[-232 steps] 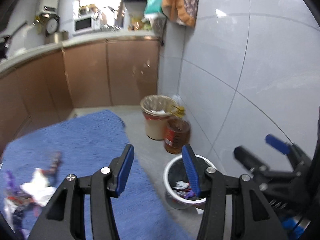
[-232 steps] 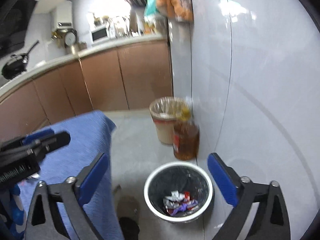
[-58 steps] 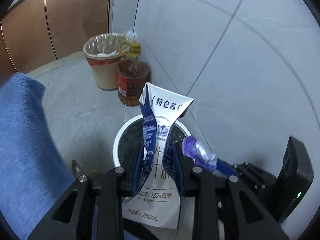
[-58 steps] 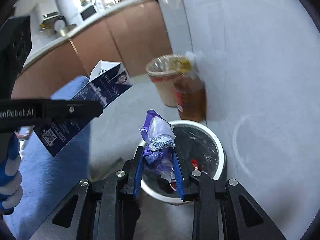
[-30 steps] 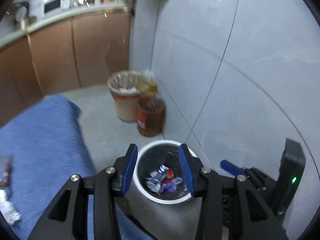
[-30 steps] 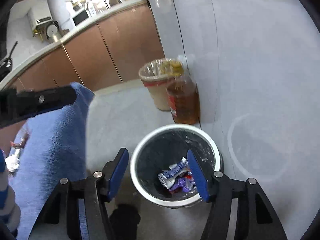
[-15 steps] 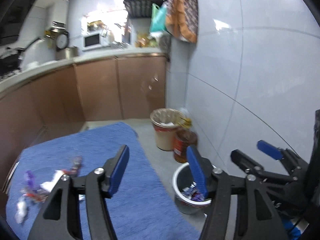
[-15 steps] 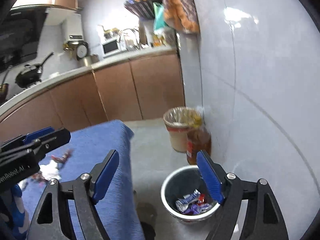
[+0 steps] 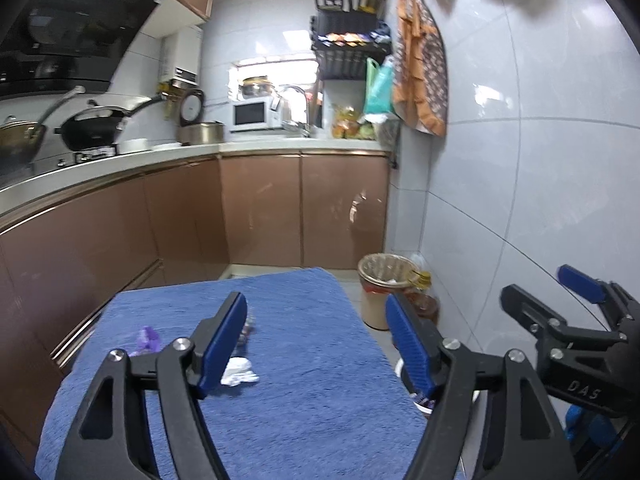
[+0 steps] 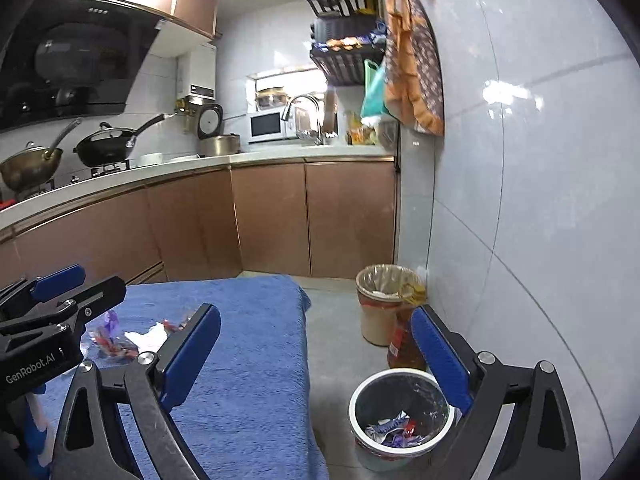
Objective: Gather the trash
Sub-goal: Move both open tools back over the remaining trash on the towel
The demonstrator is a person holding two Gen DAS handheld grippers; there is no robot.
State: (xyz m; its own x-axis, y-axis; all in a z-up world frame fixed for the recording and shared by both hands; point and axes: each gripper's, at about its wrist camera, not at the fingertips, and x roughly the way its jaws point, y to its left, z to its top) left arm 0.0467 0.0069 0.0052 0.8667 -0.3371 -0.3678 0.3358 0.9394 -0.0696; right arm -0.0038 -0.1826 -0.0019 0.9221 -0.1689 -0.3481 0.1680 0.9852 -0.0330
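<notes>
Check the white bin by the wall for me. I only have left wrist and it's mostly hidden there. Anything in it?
Observer: Yes. In the right wrist view, the white bin has a small pile of wrappers at the bottom.
Operator: Right gripper carrying anything?
Observer: No. The right gripper has its jaws wide apart with nothing between them; they have just been opening.
Operator: What's on the towel besides the purple wrapper and the tissue?
Observer: Red wrappers lie on the blue towel, just left of the crumpled tissue.
</notes>
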